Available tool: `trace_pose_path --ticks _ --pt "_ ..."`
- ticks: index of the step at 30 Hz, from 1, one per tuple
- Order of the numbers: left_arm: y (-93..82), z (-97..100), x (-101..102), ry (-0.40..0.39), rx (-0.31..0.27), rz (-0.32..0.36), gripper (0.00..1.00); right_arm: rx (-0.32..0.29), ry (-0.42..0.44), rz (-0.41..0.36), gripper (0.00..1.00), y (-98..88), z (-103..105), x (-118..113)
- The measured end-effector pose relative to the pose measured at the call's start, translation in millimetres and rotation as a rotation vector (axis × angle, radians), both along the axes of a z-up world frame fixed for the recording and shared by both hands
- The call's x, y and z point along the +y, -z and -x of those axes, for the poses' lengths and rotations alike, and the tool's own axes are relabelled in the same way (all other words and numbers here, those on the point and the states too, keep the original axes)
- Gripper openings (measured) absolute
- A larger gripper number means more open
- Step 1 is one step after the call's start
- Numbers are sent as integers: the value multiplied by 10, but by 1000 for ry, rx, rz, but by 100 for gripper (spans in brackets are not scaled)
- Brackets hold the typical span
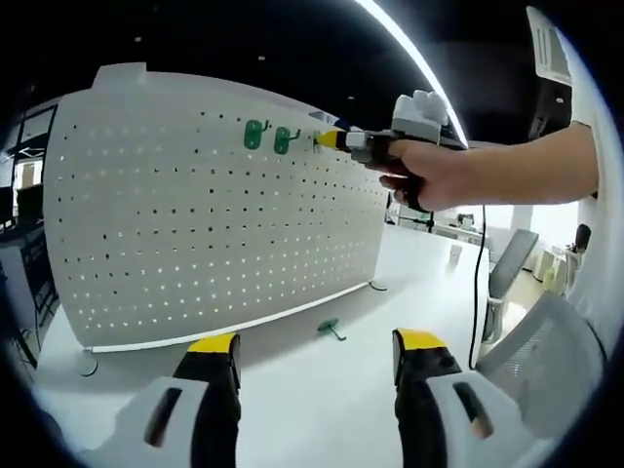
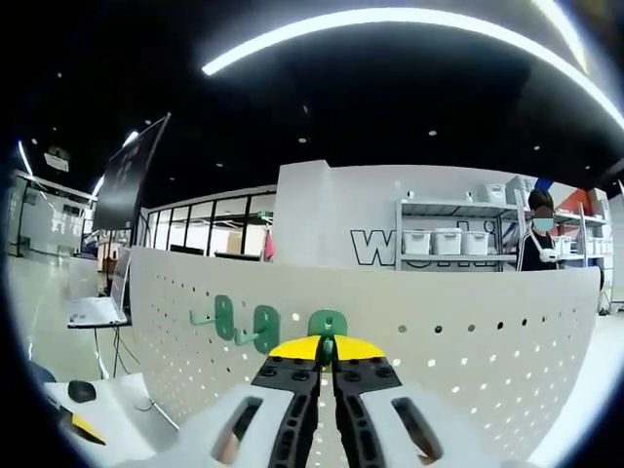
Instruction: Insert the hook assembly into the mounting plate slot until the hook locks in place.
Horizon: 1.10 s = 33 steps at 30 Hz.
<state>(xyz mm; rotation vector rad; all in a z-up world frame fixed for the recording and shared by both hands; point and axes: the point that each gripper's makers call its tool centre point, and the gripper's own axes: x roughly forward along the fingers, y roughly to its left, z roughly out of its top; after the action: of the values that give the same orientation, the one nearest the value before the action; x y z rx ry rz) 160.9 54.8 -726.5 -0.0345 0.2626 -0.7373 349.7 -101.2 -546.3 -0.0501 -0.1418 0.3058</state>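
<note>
A white pegboard (image 1: 205, 214) is standing upright on a white table (image 1: 322, 390). Two green hooks (image 1: 268, 137) are already hanging near the pegboard's top edge. In the right gripper view, the right claw (image 2: 327, 356) is pinching a third green hook (image 2: 328, 326) between nearly closed jaws, pressing it against the pegboard just beside the hanging pair. A hand (image 1: 434, 174) is gripping that tool. The left claw (image 1: 317, 351) is hovering wide and empty in front of the pegboard. A spare green hook (image 1: 331, 329) is lying on the table below the pegboard's lower edge, with bare table around it.
</note>
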Motion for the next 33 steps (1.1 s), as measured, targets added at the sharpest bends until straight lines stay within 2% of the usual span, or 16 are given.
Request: trace_pose_path --ticks 6,8,9,12,16,23,25,27,33 --pt "16 4 13 -2 7 0 65 -2 -4 -12 1 -7 -60 13" --pt "19 9 11 3 9 -7 65 -1 -1 6 1 15 -74 15" --pt "16 9 11 4 8 -8 65 6 1 -28 1 21 -77 3" --pt "-1 1 15 0 8 -7 65 10 -3 -8 1 48 -86 27" --pt "-3 0 13 -1 9 -10 65 14 9 -24 1 45 -106 14" --pt "9 3 27 -12 10 -10 65 -2 101 -9 1 51 -117 38" --pt "-4 4 27 -14 9 -5 65 3 138 -50 1 57 -127 27" --pt "2 6 25 -12 11 -8 65 -17 182 -12 1 55 -133 36" --pt "4 16 27 -9 9 -6 64 -10 207 -53 2 96 -161 40"
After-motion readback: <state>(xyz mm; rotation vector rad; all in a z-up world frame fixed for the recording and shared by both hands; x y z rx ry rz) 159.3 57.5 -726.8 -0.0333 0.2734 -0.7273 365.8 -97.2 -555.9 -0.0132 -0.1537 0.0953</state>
